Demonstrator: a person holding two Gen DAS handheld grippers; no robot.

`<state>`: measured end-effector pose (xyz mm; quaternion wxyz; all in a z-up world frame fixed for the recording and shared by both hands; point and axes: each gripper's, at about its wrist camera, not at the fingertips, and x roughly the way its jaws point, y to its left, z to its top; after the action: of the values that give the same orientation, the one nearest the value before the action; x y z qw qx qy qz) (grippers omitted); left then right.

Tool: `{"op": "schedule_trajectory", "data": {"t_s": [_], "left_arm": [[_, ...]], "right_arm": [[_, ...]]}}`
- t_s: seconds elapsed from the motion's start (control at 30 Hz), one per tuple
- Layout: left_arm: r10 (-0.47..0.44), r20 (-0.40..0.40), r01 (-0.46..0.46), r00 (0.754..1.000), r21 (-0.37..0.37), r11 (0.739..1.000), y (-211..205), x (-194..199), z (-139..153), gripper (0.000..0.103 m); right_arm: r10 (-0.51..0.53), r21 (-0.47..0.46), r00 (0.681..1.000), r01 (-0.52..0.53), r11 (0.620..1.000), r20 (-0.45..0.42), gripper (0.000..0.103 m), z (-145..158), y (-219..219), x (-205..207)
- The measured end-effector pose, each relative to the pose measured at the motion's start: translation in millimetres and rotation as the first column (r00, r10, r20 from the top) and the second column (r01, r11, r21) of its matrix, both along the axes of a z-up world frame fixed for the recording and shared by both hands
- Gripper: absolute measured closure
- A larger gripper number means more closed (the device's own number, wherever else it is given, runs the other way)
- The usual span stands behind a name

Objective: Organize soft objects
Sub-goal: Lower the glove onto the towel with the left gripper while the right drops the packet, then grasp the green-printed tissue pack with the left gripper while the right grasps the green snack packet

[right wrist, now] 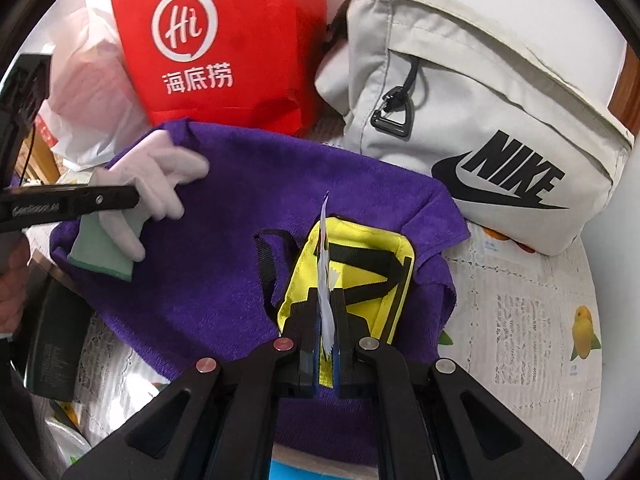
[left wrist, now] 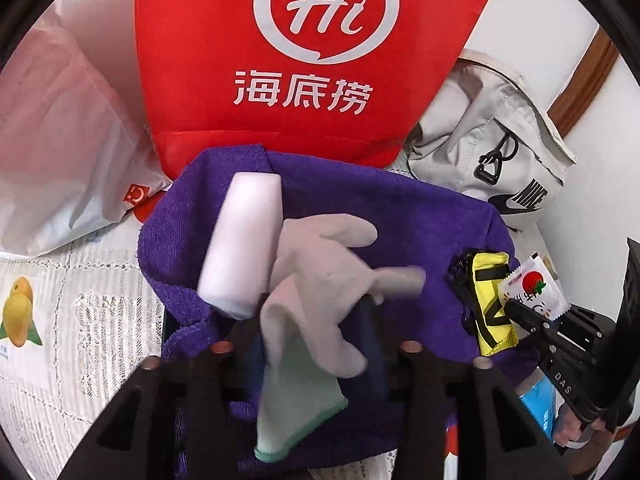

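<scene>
My left tongs [left wrist: 308, 344] stand apart around the white glove [left wrist: 320, 280] on the purple towel [left wrist: 420, 216]; my right tongs [right wrist: 326, 320] clamp a sachet [right wrist: 325, 280] above the yellow pouch [right wrist: 360, 280].

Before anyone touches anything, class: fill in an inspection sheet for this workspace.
Surface: table under a white lace-pattern cover with mango prints.
Job's things: purple terry towel spread out; white fabric glove with green cuff over it; white foam block beside the glove; yellow mesh pouch with black straps on the towel.
Clutter: red paper bag, grey Nike fabric bag, white plastic bag.
Grippers: left gripper open, glove loose between its jaws; right gripper shut on a white sachet with a red fruit print.
Cables: nothing seen.
Surroundings: white wall, brown wooden trim.
</scene>
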<state>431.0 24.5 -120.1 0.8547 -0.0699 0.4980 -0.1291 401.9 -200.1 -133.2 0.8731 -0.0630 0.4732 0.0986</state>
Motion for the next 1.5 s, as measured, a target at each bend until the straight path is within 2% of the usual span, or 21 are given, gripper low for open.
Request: {"op": "schedule_trajectory", "data": {"t_s": [0.07,0.13,0.17,0.43,0.47,0.6,0.77,0.93,1.17,1.37,1.5], "left_arm": [[-0.006,0.005,0.006,1.000,0.003,1.000,-0.8,-2.7,3.3,0.050],[-0.011,0.020,0.011,1.000,0.012,1.000,-2.0,-5.3,7.8,0.046],[-0.010,0.022,0.009,1.000,0.021,1.000,-2.3,-6.2,9.8,0.044],[0.014,0.021,-0.015,1.000,0.036,0.999,2.4,-12.3,20.7,0.041],[0.017,0.023,-0.018,1.000,0.033,0.999,3.4,-13.6,22.9,0.038],[0.024,0.042,-0.025,0.999,0.022,0.999,7.6,-21.2,35.5,0.037],[0.030,0.062,-0.031,0.998,0.019,0.999,11.4,-37.5,51.9,0.037],[0.049,0.090,-0.051,0.995,0.016,0.999,18.0,-67.8,68.6,0.037],[0.071,0.101,-0.071,0.992,-0.007,0.997,29.2,-122.2,77.6,0.037],[0.082,0.104,-0.081,0.991,-0.013,0.997,33.9,-171.1,80.3,0.037],[0.088,0.093,-0.087,0.992,-0.015,0.996,35.0,-199.1,74.9,0.037]], "right_arm": [[0.000,0.009,1.000,0.000,1.000,-0.001,0.083,1.2,-0.4,0.1],[-0.001,0.010,1.000,0.001,1.000,0.012,0.041,3.4,0.5,-1.0],[0.000,0.006,1.000,0.000,1.000,0.025,0.039,5.1,1.8,-2.3],[0.018,0.009,0.999,-0.019,1.000,0.037,0.039,14.9,5.0,-8.8],[0.016,0.021,0.999,-0.017,1.000,0.039,0.039,17.7,3.3,-11.4],[0.013,0.088,0.999,-0.017,0.996,0.040,0.038,29.4,-2.1,-22.3],[0.003,0.091,0.999,-0.007,0.996,0.054,0.038,39.8,-4.3,-37.4],[0.003,0.100,0.998,-0.010,0.995,0.065,0.038,50.2,-3.3,-63.2],[0.013,0.122,0.996,-0.024,0.992,0.092,0.038,67.6,-0.6,-114.3],[0.014,0.145,0.993,-0.031,0.989,0.114,0.038,79.4,-5.2,-164.3],[0.021,0.151,0.993,-0.038,0.988,0.112,0.038,76.1,-6.7,-195.7]]}}
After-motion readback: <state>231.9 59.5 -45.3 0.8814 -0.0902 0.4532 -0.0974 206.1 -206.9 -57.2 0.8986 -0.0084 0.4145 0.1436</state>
